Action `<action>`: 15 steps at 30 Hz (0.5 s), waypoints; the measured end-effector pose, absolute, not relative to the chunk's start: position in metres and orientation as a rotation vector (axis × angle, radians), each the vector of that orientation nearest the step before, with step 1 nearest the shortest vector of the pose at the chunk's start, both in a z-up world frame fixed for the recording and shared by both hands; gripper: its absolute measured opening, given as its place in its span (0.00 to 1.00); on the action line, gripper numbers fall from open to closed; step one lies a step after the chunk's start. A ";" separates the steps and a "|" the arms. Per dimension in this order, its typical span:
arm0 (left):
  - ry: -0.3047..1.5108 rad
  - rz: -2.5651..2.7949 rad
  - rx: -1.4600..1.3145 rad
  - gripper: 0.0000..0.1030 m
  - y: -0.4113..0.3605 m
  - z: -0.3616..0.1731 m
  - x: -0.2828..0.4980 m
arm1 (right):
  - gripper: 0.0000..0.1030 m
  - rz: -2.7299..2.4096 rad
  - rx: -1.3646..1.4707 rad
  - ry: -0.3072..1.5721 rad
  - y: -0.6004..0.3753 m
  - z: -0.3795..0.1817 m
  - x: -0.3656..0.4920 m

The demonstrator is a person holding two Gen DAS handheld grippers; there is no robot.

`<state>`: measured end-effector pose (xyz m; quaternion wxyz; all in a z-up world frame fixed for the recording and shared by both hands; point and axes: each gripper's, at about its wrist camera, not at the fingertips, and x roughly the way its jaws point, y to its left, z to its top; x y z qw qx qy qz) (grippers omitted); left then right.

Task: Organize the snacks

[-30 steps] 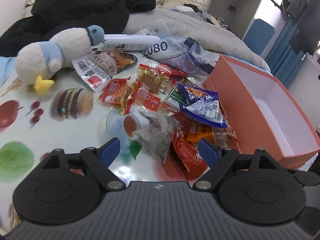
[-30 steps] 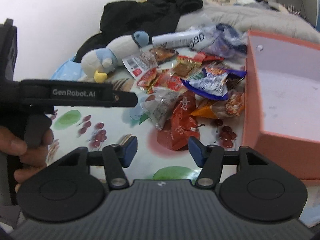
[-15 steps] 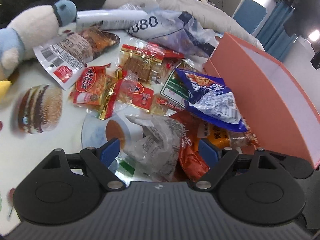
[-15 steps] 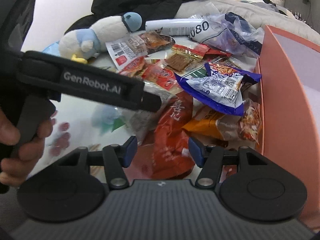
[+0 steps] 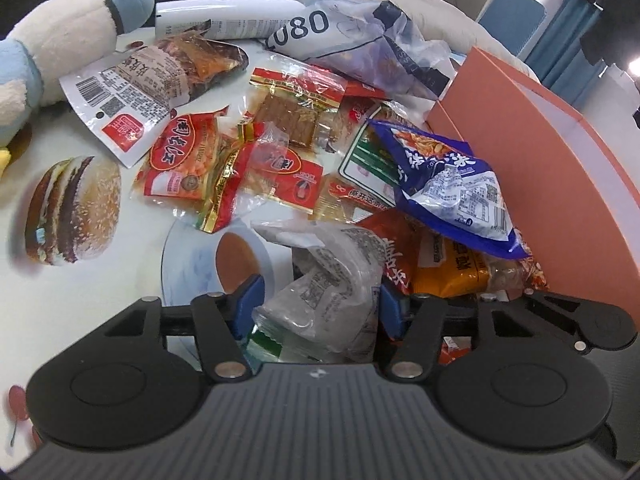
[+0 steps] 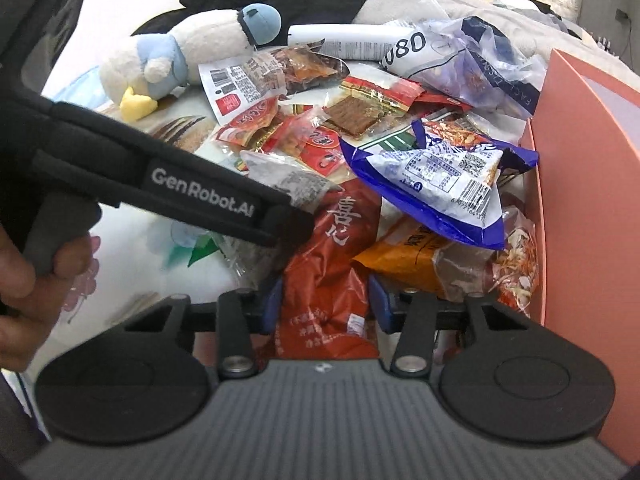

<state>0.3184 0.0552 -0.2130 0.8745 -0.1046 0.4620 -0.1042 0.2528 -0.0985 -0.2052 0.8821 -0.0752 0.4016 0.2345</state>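
A heap of snack packets lies on the printed tablecloth beside an orange box (image 5: 560, 184). My left gripper (image 5: 318, 306) is open with its blue fingers either side of a clear grey-printed packet (image 5: 332, 280); the packet fills the gap. My right gripper (image 6: 326, 304) is open with its fingers either side of a red packet (image 6: 332, 264) with white characters. The left gripper's black body (image 6: 192, 196) crosses the right wrist view and hides part of the clear packet (image 6: 292, 184). A blue packet (image 5: 444, 192) and an orange packet (image 5: 452, 268) lie next to the box.
A white and blue plush duck (image 5: 60, 40) lies at the far left. A white tube (image 5: 224, 20) and a plastic bag marked 080 (image 5: 360, 36) lie at the back. Small red packets (image 5: 184, 156) lie mid-table. The orange box (image 6: 584, 184) walls the right side.
Both grippers have moved forward and down into the heap. The left fingers have narrowed around the clear packet, and the right fingers now straddle the red packet.
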 end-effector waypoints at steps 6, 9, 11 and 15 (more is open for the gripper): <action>0.957 -0.164 -0.243 0.62 0.059 -0.202 0.295 | 0.46 0.506 -0.129 0.847 -0.103 -0.197 0.240; 0.945 -0.121 -0.262 0.62 0.063 -0.195 0.275 | 0.45 0.508 -0.123 0.846 -0.104 -0.192 0.227; 0.943 -0.094 -0.264 0.62 0.066 -0.192 0.263 | 0.45 0.511 -0.113 0.843 -0.104 -0.188 0.218; 0.939 -0.054 -0.275 0.62 0.072 -0.181 0.235 | 0.45 0.512 -0.086 0.836 -0.108 -0.178 0.200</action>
